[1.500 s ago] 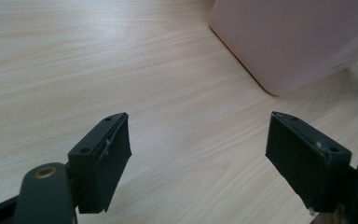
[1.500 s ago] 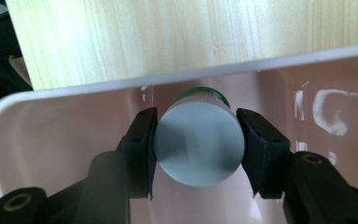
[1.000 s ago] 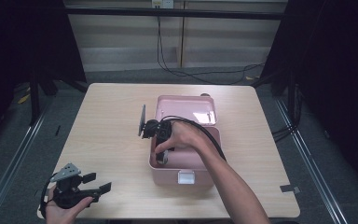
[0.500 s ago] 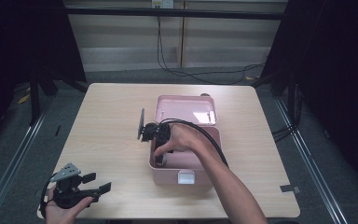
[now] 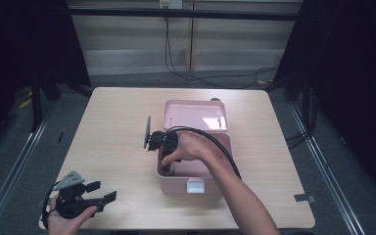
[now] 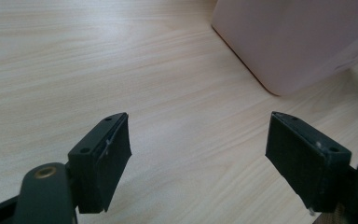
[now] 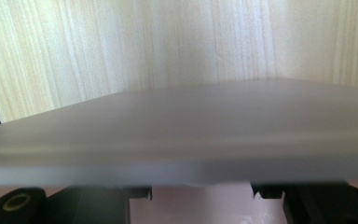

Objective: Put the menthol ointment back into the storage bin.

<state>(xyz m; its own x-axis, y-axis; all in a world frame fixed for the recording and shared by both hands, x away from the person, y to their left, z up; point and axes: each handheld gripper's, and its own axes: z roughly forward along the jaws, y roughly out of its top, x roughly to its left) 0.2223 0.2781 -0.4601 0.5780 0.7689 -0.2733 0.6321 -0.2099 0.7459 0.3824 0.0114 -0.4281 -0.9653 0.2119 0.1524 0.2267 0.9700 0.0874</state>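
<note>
The box (image 5: 210, 185), lid (image 5: 196, 115) open, sits just off the centre of the table (image 5: 112, 127) and has not been shifted in the last second. The right gripper (image 5: 168, 166) is kept clenched at its 9 o'clock wall, apparently grasping it, so a lift or drag seems pending. The left gripper (image 5: 100, 193) is held released at 7 o'clock.

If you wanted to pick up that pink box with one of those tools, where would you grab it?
Probably the pink box by its left wall, coming from above: the lid stands open, leaving a thin upright rim that jaws could straddle. The right tool is there.
</note>
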